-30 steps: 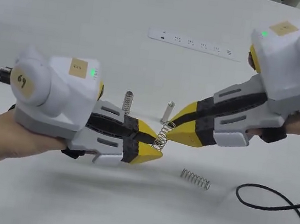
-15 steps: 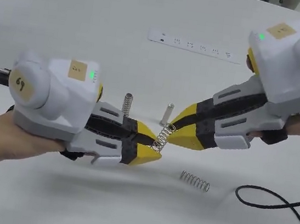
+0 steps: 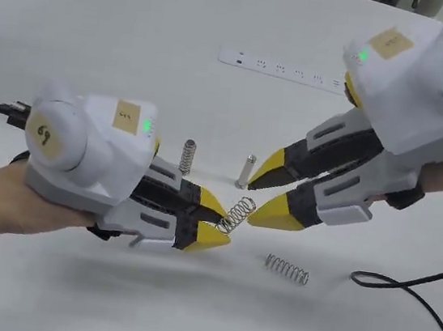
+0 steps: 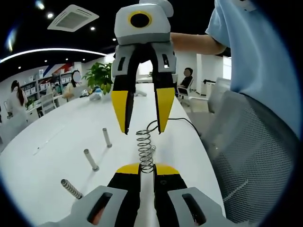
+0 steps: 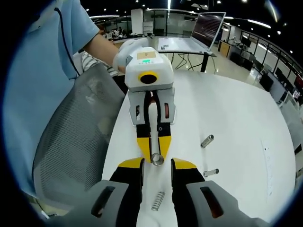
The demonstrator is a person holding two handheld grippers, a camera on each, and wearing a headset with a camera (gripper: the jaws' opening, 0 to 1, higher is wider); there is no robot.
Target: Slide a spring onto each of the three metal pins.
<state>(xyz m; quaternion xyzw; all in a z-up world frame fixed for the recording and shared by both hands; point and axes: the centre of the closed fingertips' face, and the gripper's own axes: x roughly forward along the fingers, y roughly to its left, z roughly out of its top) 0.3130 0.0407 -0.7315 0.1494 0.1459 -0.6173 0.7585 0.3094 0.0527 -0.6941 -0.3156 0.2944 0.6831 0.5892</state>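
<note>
You are pinching the lower end of a spring (image 3: pixel 237 214) in the left gripper (image 3: pixel 215 227), its fingers pressing together on the coil. The spring is slanting up toward the right gripper (image 3: pixel 254 202) above the bench (image 3: pixel 101 27). You are keeping the right gripper's fingers spread, one on either side of the spring's free end; I cannot tell if they are touching it.

Behind the spring, the head view is giving you a bare pin (image 3: pixel 246 170) and a pin wearing a coil (image 3: pixel 188 155), both upright. The left gripper view is adding a far bare pin (image 4: pixel 107 137) in the same row. The right gripper view is looking down the spring end-on. A loose spring (image 3: pixel 286 269) is lying flat on the bench near the held spring, on your side of it.
</note>
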